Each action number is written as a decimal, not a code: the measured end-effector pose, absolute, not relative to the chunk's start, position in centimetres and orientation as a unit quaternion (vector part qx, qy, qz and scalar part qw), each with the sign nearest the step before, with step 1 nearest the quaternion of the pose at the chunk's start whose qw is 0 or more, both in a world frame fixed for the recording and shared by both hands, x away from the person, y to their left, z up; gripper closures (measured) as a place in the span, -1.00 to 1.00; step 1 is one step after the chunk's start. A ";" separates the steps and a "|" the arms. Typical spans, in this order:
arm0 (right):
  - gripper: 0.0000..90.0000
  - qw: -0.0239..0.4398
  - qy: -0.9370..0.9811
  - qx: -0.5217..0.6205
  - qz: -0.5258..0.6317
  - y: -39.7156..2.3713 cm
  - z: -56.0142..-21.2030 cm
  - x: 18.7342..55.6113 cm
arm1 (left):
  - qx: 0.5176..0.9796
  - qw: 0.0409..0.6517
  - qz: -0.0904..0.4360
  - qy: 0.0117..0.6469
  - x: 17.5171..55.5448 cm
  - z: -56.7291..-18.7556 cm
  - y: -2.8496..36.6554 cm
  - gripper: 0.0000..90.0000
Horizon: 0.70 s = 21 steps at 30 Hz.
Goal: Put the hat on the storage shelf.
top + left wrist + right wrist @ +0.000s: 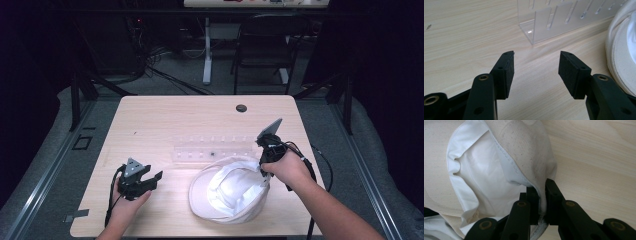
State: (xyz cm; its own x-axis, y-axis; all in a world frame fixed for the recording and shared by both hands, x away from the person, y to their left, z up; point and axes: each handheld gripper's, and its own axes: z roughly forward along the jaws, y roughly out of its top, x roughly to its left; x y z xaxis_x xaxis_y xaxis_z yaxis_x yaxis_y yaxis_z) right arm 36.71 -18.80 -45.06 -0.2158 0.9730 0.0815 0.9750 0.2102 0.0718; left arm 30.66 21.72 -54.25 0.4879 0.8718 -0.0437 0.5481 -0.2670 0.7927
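White hat (231, 192) lies upside down on the wooden table (150, 120), lining up, just in front of a clear plastic rack (212, 148). Right gripper (541, 202) pinches the hat's rim at the edge nearest the rack's right end, jaws clamped on the fabric. Left gripper (536, 71) rests well left of the hat, jaws spread and empty.

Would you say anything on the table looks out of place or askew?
The white hat lies upside down, lining showing, its edge pinched by the right gripper. The clear rack and left gripper look ordinary.
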 end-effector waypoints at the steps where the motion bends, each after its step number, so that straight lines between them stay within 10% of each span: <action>1: 0.85 0.010 -0.777 -0.627 -0.057 -18.8 -45.0 36.7 | 0.769 0.392 0.206 0.462 30.7 -54.2 21.7 0.04; 21: 0.86 0.042 -0.766 -0.638 -0.069 -19.7 -43.7 36.4 | 0.769 0.392 0.206 0.462 30.7 -54.3 21.7 0.04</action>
